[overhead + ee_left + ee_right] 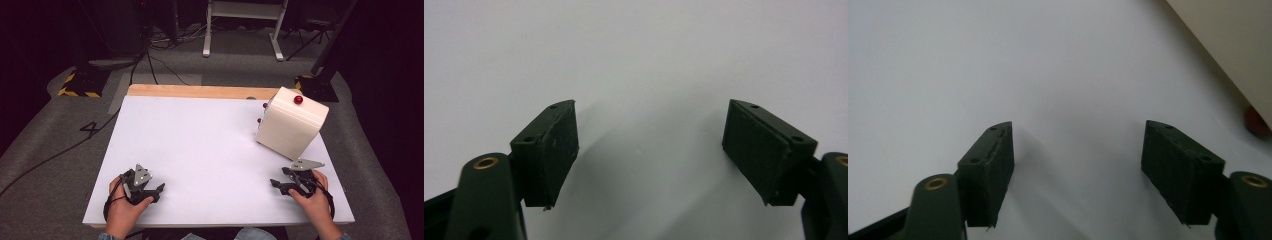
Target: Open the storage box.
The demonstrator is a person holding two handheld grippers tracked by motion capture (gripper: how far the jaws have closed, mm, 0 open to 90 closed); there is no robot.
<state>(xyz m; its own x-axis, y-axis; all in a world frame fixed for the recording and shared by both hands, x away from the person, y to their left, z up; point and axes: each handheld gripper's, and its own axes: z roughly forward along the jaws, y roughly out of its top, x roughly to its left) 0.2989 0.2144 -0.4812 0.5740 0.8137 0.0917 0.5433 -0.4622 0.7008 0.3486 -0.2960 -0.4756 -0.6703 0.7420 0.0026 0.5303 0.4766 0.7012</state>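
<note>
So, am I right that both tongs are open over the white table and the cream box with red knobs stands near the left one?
Not quite: the cream box stands near the right tongs, not the left tongs, as the high view shows. Both tongs are indeed open over the white table.

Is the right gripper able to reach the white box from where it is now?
Probably yes. The right gripper is open and the white box stands just beyond it, with only bare white table between them.
</note>
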